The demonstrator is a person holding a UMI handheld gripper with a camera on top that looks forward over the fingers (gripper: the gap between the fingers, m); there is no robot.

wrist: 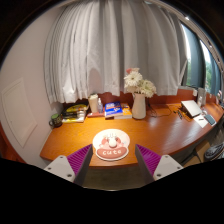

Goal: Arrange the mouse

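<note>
Two parted fingers (112, 160) flank a round pink mouse (111, 146) between them.

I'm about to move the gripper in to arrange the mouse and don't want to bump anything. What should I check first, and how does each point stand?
1. Fingers apart: ok; the gripper is open, purple pads spread.
2. Nothing gripped: ok; the round pink item stands between the fingers with gaps either side.
3. Mouse located: cannot tell; none is clearly visible on the desk.
4. Flower vase upright, beyond the fingers: ok.
5. Path ahead clear: not ok; the pink item sits just ahead.
</note>
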